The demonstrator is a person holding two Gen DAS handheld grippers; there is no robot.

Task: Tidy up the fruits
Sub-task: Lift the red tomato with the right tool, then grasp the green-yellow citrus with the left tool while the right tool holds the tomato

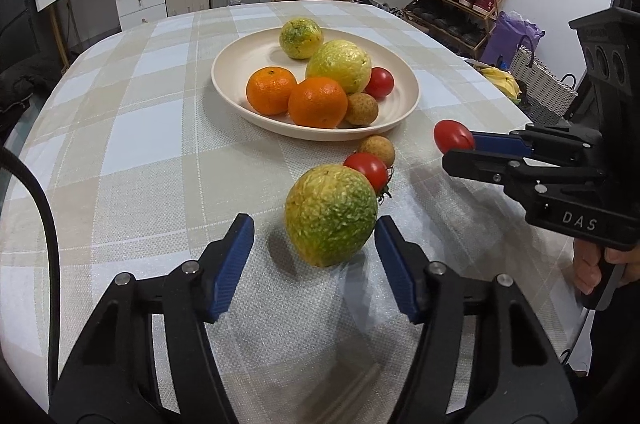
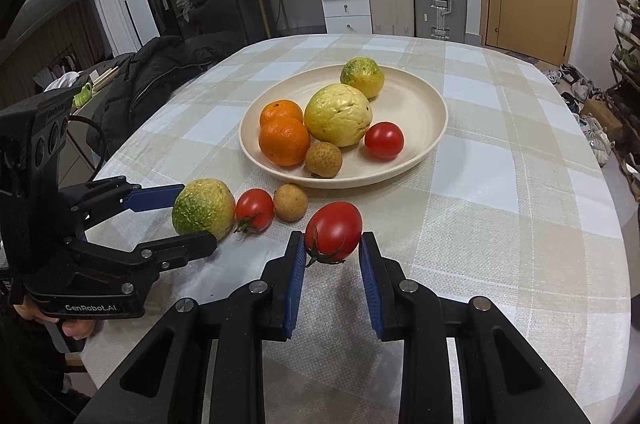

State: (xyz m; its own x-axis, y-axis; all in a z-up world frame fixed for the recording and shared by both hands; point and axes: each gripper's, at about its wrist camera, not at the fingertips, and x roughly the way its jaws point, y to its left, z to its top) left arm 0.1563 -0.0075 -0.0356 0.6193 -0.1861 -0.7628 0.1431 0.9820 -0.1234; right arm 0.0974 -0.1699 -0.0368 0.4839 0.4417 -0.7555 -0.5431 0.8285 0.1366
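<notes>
A rough green-and-yellow fruit (image 1: 330, 214) (image 2: 204, 207) lies on the checked tablecloth. My left gripper (image 1: 314, 224) (image 2: 197, 215) straddles it with its jaws open: the right pad touches the skin and a gap shows at the left pad. My right gripper (image 2: 332, 238) (image 1: 460, 149) is shut on a red tomato (image 2: 334, 230) (image 1: 454, 135), held above the cloth. Beside the green fruit rest a second tomato (image 1: 368, 167) (image 2: 254, 209) and a brown longan (image 1: 376, 149) (image 2: 291, 207). The cream plate (image 1: 240, 63) (image 2: 432, 95) beyond holds two oranges, two yellow-green fruits, a tomato and a longan.
A dark jacket (image 2: 152, 79) hangs off the table's left edge. Bananas (image 1: 500, 79) lie at its right edge by a woven basket (image 1: 540, 79). A person's hand (image 1: 588, 264) grips the right tool. Suitcases, drawers and a shoe rack stand behind the table.
</notes>
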